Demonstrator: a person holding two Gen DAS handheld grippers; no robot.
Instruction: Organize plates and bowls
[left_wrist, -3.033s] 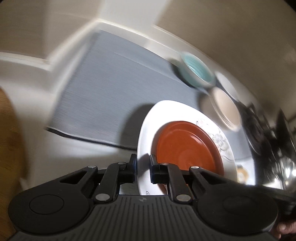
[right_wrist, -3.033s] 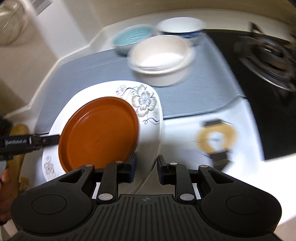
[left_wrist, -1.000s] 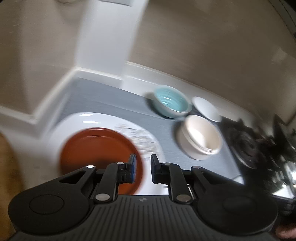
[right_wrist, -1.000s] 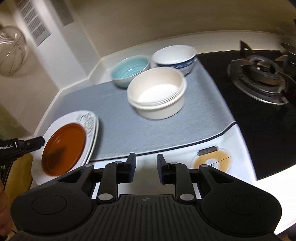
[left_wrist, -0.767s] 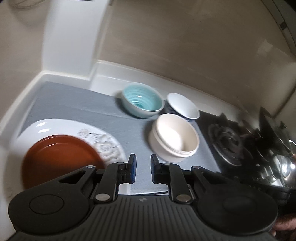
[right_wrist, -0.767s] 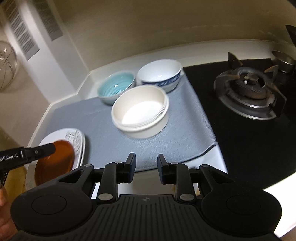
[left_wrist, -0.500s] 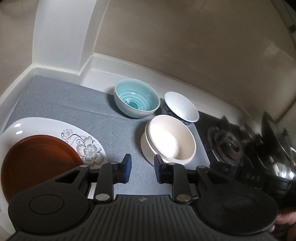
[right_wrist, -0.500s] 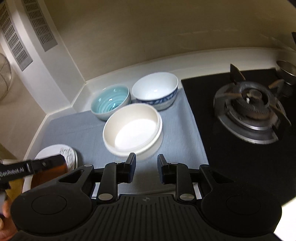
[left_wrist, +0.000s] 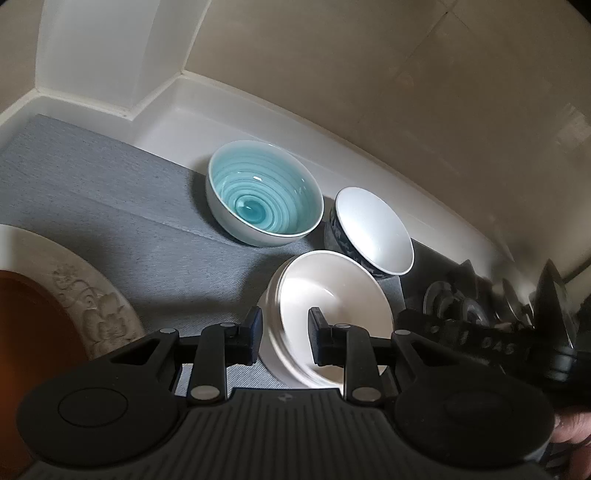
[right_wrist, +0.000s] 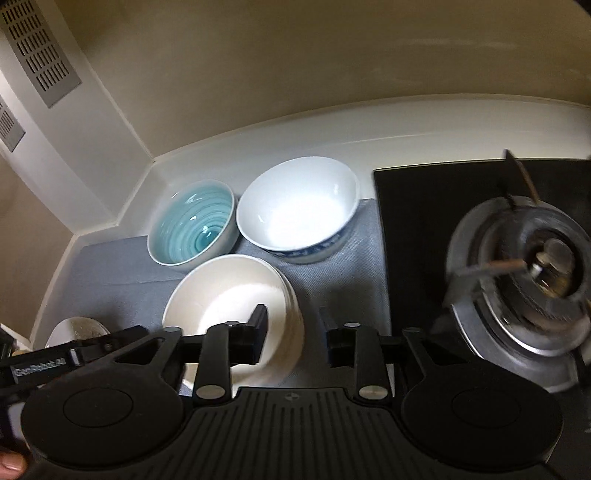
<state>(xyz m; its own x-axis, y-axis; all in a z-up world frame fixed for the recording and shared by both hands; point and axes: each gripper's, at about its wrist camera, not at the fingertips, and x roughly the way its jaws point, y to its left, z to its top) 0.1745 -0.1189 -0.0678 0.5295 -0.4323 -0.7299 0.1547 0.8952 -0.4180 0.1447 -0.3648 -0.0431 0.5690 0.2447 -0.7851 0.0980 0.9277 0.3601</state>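
Observation:
A cream bowl (left_wrist: 332, 291) (right_wrist: 221, 295) stands on the grey mat (left_wrist: 110, 206). My left gripper (left_wrist: 285, 328) is open, with the bowl's left rim in the gap between its pads. My right gripper (right_wrist: 291, 328) straddles the bowl's right rim; its jaws are opening and the pads stand off the rim. Behind are a teal bowl (left_wrist: 264, 199) (right_wrist: 194, 221) and a white bowl with blue pattern (left_wrist: 373, 229) (right_wrist: 299, 210). At the left edge a brown plate (left_wrist: 29, 350) lies on a white floral plate (left_wrist: 92, 306).
A black gas stove (right_wrist: 517, 266) with a metal burner lies just right of the mat. The white counter's raised back edge (left_wrist: 258, 110) and the beige wall run close behind the bowls. A hand shows at each lower corner.
Both grippers let go of the stacked plates, now lying at the mat's left, and swung right to the cream bowl. Both jaws widened and now straddle its rim.

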